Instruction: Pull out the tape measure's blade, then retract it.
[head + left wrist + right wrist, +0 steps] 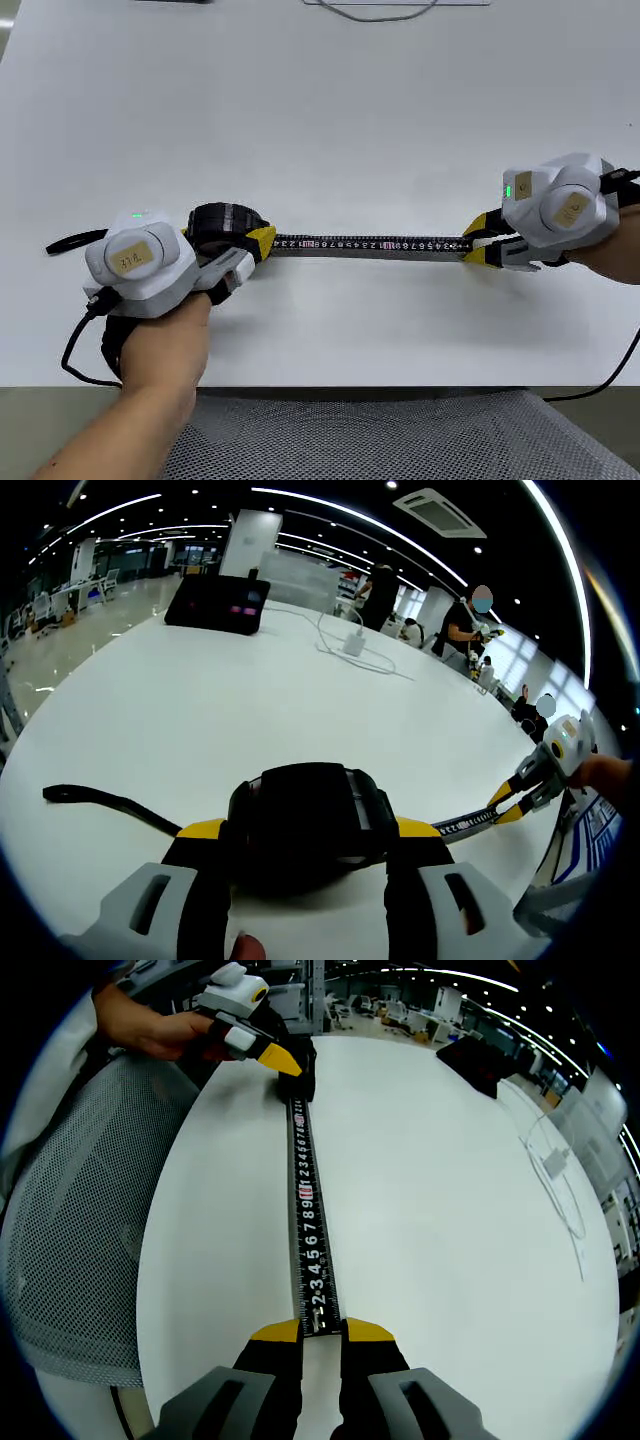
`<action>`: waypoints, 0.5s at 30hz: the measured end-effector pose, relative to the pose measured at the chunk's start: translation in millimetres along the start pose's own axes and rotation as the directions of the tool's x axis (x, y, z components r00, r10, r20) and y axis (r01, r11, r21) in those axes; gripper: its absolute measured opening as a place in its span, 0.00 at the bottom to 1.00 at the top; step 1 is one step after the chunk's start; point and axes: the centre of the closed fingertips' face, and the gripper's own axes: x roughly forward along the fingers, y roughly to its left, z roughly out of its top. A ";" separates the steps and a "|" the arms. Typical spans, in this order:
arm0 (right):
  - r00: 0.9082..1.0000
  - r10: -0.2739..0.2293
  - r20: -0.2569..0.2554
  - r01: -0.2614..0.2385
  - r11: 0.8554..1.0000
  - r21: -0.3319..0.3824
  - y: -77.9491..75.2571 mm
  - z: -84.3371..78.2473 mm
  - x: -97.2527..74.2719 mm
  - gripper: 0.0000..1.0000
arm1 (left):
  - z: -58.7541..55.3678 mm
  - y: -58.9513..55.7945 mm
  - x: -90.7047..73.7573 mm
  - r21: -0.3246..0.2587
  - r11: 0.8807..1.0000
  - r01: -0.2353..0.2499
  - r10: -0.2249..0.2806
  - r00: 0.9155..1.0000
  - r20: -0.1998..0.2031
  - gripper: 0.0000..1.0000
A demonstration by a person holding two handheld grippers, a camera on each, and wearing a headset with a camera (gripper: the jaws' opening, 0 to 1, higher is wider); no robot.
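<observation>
Black tape measure case is sitting lower left in the head view, the left gripper clamping it. The right gripper, at right, is pinching the blade tip, drawn taut over the white table. Risk: a slipping pinch sending the blade whipping back, jolting the case loose.

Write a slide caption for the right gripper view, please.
Right gripper pinches the extended blade; left gripper holds the case.

white table carries the tape measure and a white cable.
</observation>
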 end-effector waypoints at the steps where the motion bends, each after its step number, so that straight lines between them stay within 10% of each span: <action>1: 1.000 -0.001 0.002 0.001 1.000 -0.001 -0.1 0.7 0.0 0.10 | 0.0 0.0 0.0 -0.001 1.000 0.000 0.000 1.000 0.001 0.57; 15: 0.999 0.014 0.038 -0.015 1.000 0.005 0.9 18.4 5.7 0.09 | -0.5 0.5 -1.1 -0.017 1.000 0.010 -0.010 1.000 -0.001 0.57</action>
